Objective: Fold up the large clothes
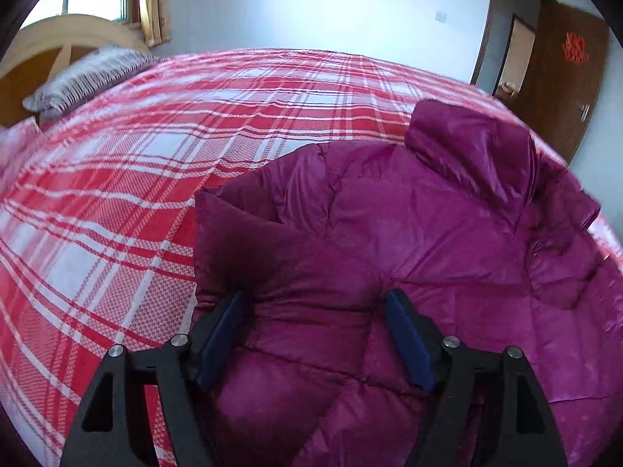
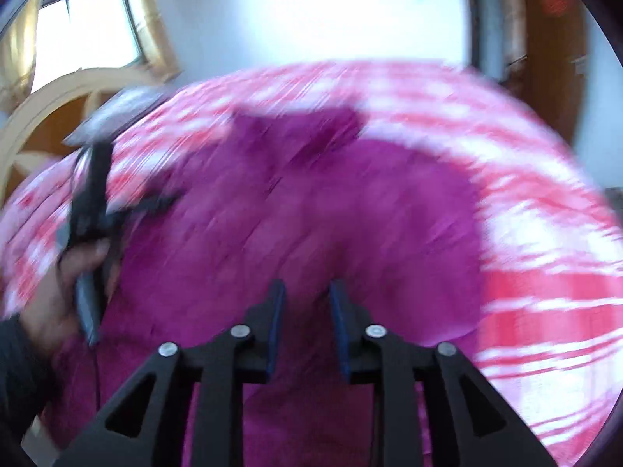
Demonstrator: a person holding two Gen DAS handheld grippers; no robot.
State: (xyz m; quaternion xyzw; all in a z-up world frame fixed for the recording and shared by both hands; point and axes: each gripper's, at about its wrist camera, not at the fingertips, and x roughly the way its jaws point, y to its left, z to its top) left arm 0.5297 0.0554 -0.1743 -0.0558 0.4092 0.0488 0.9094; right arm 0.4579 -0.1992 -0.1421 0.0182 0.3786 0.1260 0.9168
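We see the shiny magenta quilted puffer jacket (image 1: 409,241) spread on the red-and-white plaid bed (image 1: 155,163), collar far and to the right. Our left hand-held gripper (image 1: 315,307), fingers apart, hovers over the near-left sleeve fold; the right hand-held gripper (image 2: 307,303), narrowly apart, points mid-jacket.

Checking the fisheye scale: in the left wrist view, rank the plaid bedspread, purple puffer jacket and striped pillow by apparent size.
1. Plaid bedspread
2. Purple puffer jacket, though nearness to the camera inflates it
3. Striped pillow, far off
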